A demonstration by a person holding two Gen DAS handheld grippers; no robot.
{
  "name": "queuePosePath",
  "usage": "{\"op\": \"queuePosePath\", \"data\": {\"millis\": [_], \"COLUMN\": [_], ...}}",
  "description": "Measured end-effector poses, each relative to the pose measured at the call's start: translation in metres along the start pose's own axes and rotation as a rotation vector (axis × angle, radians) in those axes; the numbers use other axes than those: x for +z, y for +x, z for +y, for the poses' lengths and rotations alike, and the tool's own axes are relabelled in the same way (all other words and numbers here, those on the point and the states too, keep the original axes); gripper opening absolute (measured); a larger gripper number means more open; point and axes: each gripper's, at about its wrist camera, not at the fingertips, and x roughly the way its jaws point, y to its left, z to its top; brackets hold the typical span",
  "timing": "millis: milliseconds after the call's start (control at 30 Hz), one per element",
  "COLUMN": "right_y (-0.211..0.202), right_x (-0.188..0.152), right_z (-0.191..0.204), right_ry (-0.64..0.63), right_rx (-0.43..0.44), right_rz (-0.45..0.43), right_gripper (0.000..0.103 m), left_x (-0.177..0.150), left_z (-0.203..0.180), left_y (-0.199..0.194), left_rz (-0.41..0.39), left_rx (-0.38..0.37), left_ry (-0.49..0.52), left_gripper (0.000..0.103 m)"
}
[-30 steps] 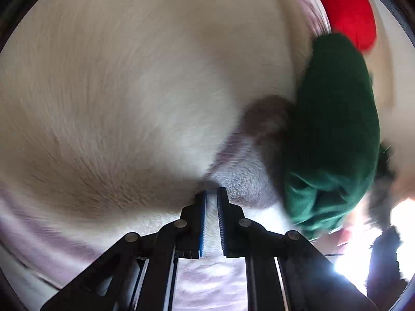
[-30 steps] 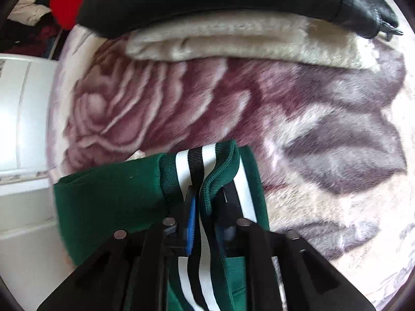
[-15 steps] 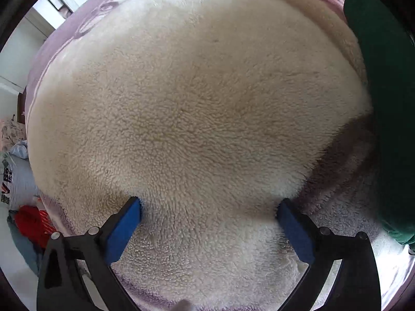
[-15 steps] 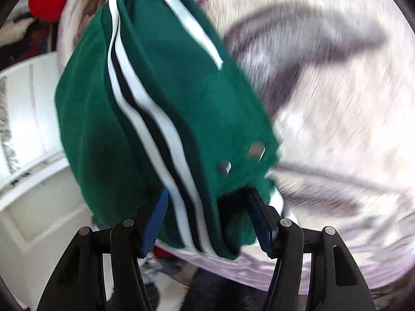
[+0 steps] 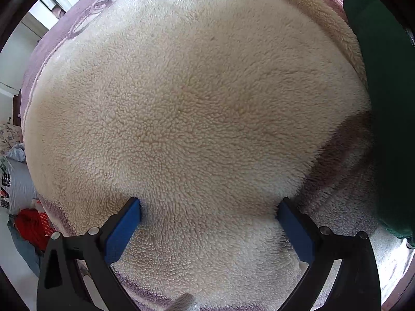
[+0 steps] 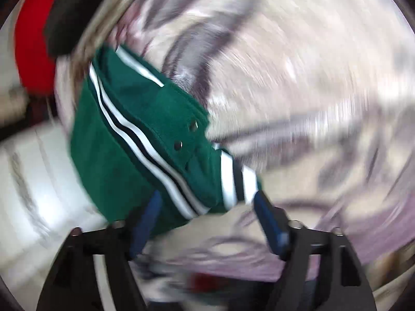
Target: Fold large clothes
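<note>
Since 1 s ago both your tongs let go. Left gripper, jaws wide apart, over nubbly cream fleece. Right gripper spread too; green striped jacket, folded, lies on plush floral blanket, pic blurred.

Floral blanket, mauve and grey on pale ground, spread as the underlying surface. Printed white bag at far left edge, lettering unreadable. Red cloth heap just below it, on pale floor. White furniture panel at left, heavily blurred.
</note>
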Motion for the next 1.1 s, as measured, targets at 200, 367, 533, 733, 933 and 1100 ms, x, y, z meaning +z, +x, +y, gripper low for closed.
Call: {"op": "queuePosePath", "data": {"millis": [200, 367, 533, 733, 933, 1100], "right_y": [0.078, 0.069, 0.071, 0.057, -0.009, 0.026], "right_x": [-0.002, -0.012, 0.006, 0.016, 0.031, 0.096], "right_z": [-0.028, -0.032, -0.064, -0.064, -0.006, 0.061], "right_ry": [0.158, -0.011, -0.163, -0.092, -0.334, -0.522], "right_rx": [0.182, 0.399, 0.448, 0.368, 0.213, 0.168], "right_rz": [-0.027, -0.169, -0.168, 0.009, -0.01, 0.046], "right_gripper": [0.086, 0.032, 0.027, 0.066, 0.096, 0.101], "left_x": [0.009, 0.022, 0.027, 0.042, 0.089, 0.146], "left_z": [-0.039, -0.043, -0.038, -0.019, 0.006, -0.04], "left_y": [0.005, 0.007, 0.01, -0.008, -0.055, -0.056], "left_rz": [0.013, 0.03, 0.028, 0.099, 0.015, -0.023], "left_rx": [0.008, -0.002, -0.017, -0.139, -0.42, -0.729], "left_ry": [0.002, 0.003, 0.017, 0.029, -0.06, -0.003], "left_gripper": [0.103, 0.103, 0.103, 0.103, 0.103, 0.103]}}
